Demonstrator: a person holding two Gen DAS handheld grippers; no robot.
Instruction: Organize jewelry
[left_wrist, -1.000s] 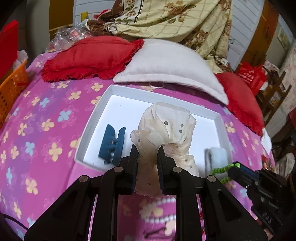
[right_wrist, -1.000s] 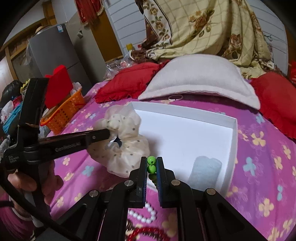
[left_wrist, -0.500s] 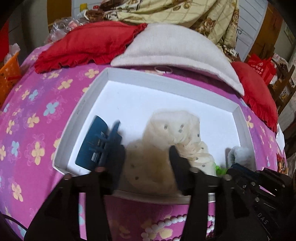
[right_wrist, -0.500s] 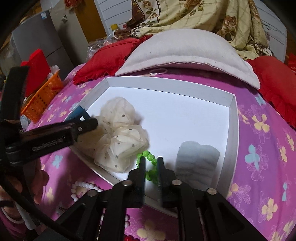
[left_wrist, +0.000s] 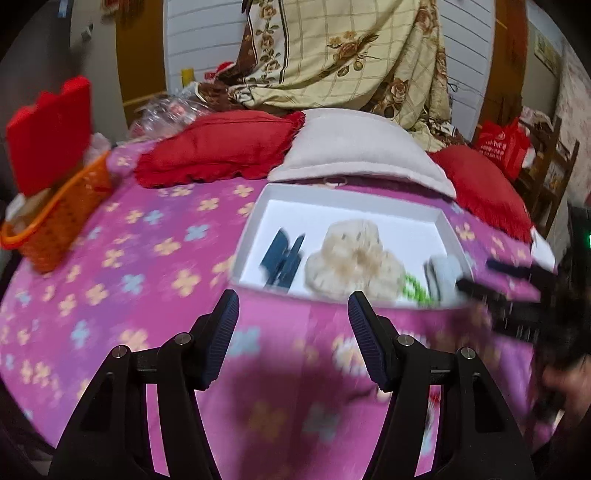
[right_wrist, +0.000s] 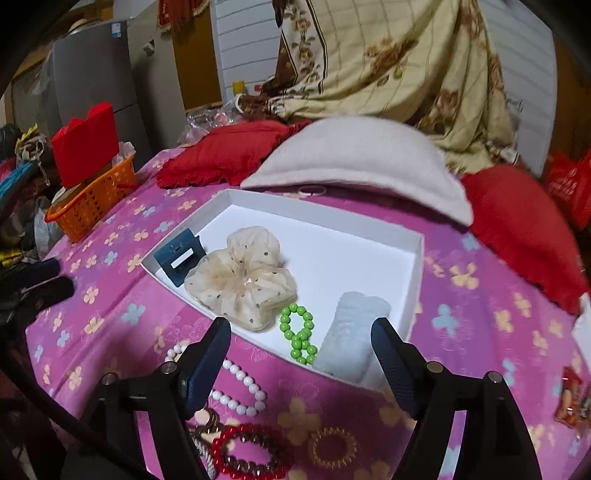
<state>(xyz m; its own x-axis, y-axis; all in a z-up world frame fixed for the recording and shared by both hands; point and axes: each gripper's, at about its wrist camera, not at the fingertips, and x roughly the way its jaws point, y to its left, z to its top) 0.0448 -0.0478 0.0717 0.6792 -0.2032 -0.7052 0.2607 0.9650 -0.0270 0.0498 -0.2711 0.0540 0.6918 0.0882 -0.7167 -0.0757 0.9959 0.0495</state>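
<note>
A white shallow box (right_wrist: 415, 266) (left_wrist: 255, 218) lies on the pink flowered bedspread. In it lie a blue claw clip (right_wrist: 177, 258) (left_wrist: 282, 256), a cream dotted scrunchie (right_wrist: 240, 280) (left_wrist: 354, 258), a green bead bracelet (right_wrist: 299, 332) (left_wrist: 415, 288) and a pale blue scrunchie (right_wrist: 351, 336) (left_wrist: 441, 271). My left gripper (left_wrist: 293, 317) is open and empty, short of the box. My right gripper (right_wrist: 301, 339) is open and empty above the box's near edge. A white bead bracelet (right_wrist: 236, 387), a red bead bracelet (right_wrist: 247, 454) and a gold coil hair tie (right_wrist: 332, 448) lie on the bedspread in front of the box.
Red cushions (right_wrist: 229, 155) (right_wrist: 517, 225) and a white pillow (right_wrist: 354, 158) lie behind the box. An orange basket (right_wrist: 92, 203) (left_wrist: 59, 225) with a red box stands at the left. A small hair ring (right_wrist: 312, 191) lies by the pillow.
Both grippers opened and pulled back. The cream scrunchie left my left gripper and the green bracelet left my right gripper; both now lie in the box.
</note>
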